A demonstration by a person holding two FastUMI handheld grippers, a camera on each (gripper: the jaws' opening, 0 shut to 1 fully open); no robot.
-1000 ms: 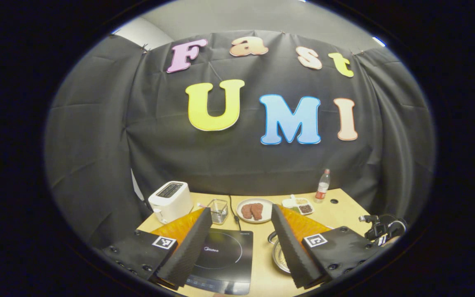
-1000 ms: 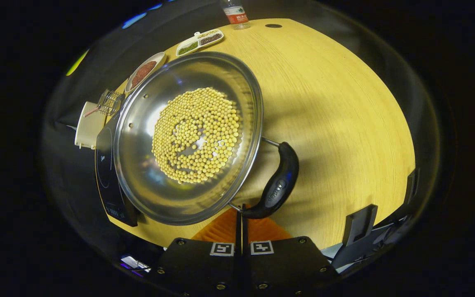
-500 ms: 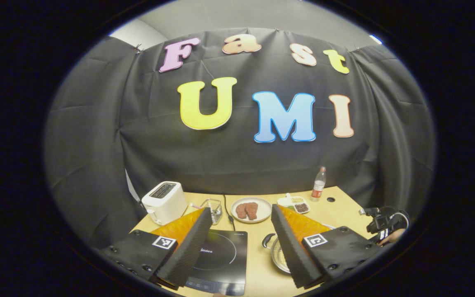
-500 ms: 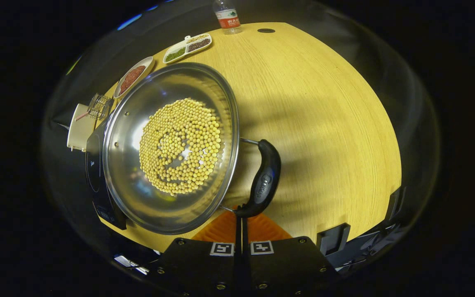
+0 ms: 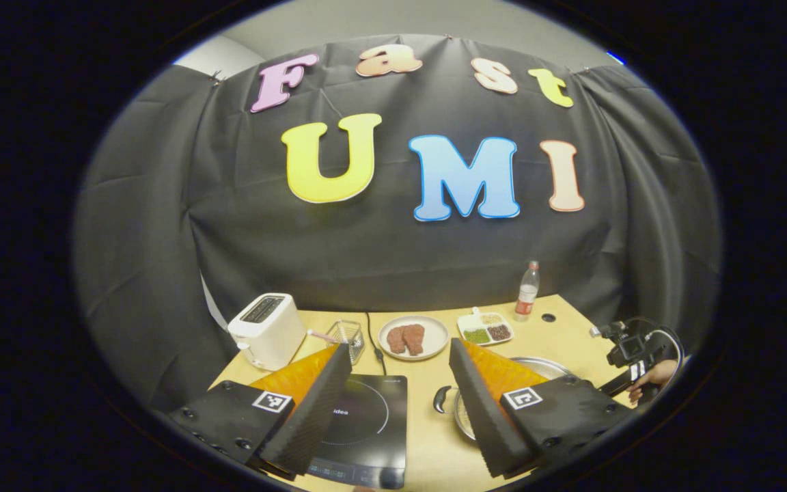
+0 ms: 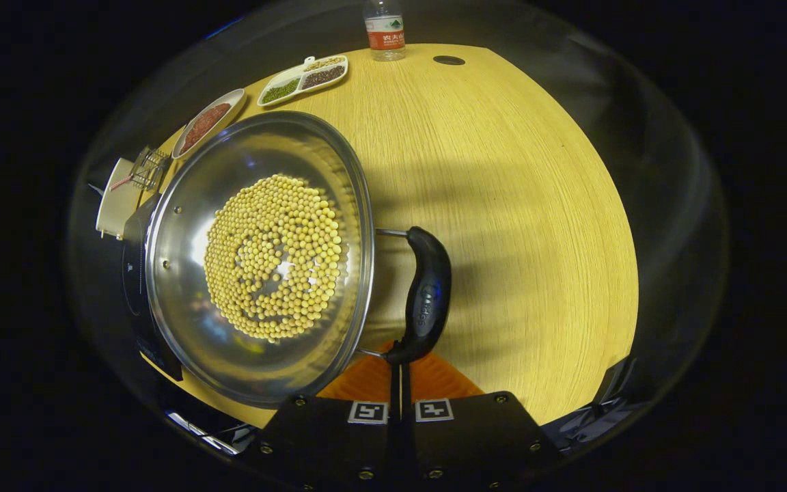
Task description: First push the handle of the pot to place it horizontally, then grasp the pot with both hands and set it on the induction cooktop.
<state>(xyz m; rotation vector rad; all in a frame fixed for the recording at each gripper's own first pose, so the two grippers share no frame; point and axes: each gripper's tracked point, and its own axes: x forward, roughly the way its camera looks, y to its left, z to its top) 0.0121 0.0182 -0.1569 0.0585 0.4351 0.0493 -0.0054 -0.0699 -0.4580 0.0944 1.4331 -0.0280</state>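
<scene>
Fingers of the right gripper (image 6: 400, 372) are closed together, their tips pushing the pot (image 6: 257, 260) handle (image 6: 424, 297), which has swung nearer its target; left gripper (image 5: 400, 410) waits open above the induction cooktop (image 5: 366, 424)

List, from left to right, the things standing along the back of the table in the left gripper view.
Toaster → wire basket → plate of meat → divided dish → bottle.

Left view far, right close, sharing pot (image 6: 257, 260)
</scene>
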